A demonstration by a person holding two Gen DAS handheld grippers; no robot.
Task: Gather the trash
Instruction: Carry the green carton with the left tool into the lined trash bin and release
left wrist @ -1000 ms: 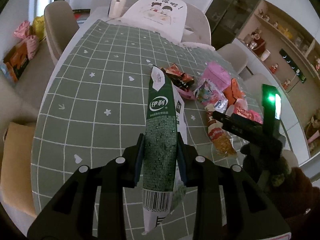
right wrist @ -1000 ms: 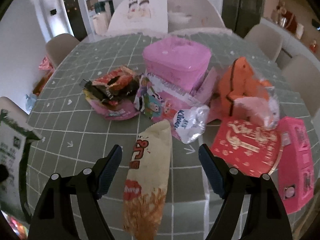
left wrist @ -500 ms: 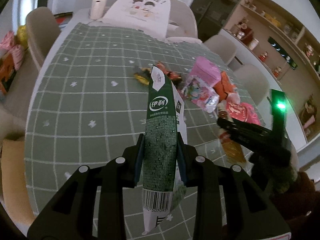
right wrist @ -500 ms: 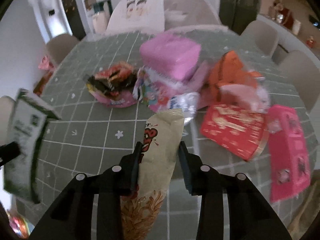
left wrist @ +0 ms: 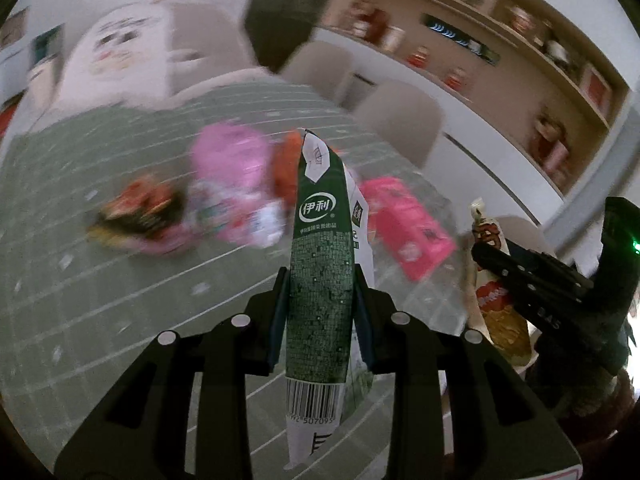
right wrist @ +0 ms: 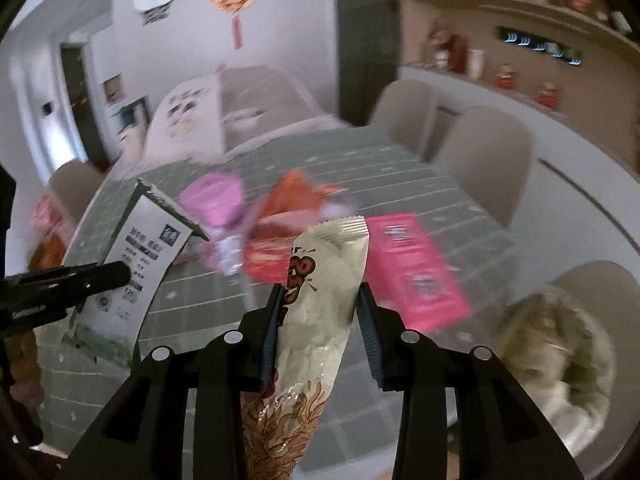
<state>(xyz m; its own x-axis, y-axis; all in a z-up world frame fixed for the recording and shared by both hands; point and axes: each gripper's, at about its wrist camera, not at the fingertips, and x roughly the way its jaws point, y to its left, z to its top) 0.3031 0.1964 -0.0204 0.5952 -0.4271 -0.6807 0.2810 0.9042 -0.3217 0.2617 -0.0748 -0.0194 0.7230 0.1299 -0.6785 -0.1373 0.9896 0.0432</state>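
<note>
My left gripper (left wrist: 321, 280) is shut on a flattened green and white milk carton (left wrist: 322, 264), held upright above the green checked table (left wrist: 120, 300). The carton also shows in the right wrist view (right wrist: 136, 256). My right gripper (right wrist: 320, 300) is shut on a cream snack bag (right wrist: 316, 320) with red lettering, lifted off the table. In the left wrist view the right gripper (left wrist: 532, 276) and its bag (left wrist: 492, 284) are at the right. More trash lies blurred on the table: a pink box (right wrist: 412, 272), pink wrappers (left wrist: 232, 184), an orange bag (right wrist: 296, 196) and a dark red wrapper (left wrist: 140, 216).
Beige chairs (right wrist: 484, 160) stand around the table, one draped with a white cover (right wrist: 188, 116). A wall shelf (left wrist: 500, 52) with jars runs along the right. A pale crumpled bag (right wrist: 556, 364) sits low at the right, off the table edge.
My right gripper closed on the snack bag and lifted it off the table. Both grippers swung up and to the right with their loads; the views are blurred.
</note>
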